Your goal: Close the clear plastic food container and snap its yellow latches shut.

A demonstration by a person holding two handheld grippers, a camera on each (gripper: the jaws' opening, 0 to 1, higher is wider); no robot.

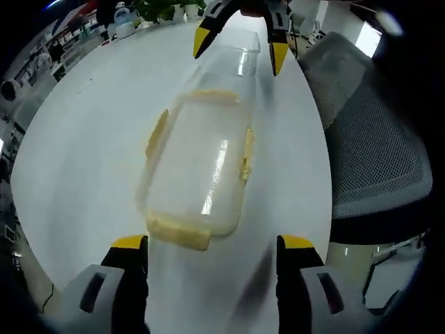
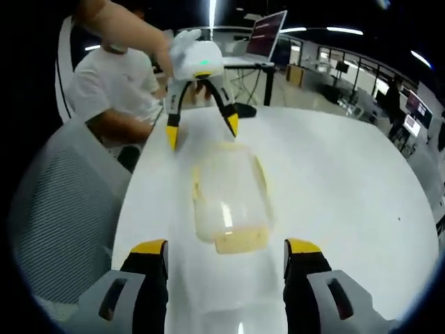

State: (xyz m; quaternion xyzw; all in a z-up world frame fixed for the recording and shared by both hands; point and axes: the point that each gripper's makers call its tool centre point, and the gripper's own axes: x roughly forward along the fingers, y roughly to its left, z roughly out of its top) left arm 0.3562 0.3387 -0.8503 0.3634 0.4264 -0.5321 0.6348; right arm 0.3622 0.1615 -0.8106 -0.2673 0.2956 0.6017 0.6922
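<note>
White round table (image 2: 348, 181), open-plan office behind

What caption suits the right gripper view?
Two open grippers face each other across a clear container on a white table.

L gripper (image 1: 212, 245) jaws wide apart, R gripper (image 2: 226, 249) same, facing each other

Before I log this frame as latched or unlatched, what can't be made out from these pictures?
- Latch state: the yellow latches on the container are blurred in both views.
- Whether the lid is fully seated: clear plastic, glare.
- Container's far end in the left gripper view: glare, and the right gripper hovers there.
</note>
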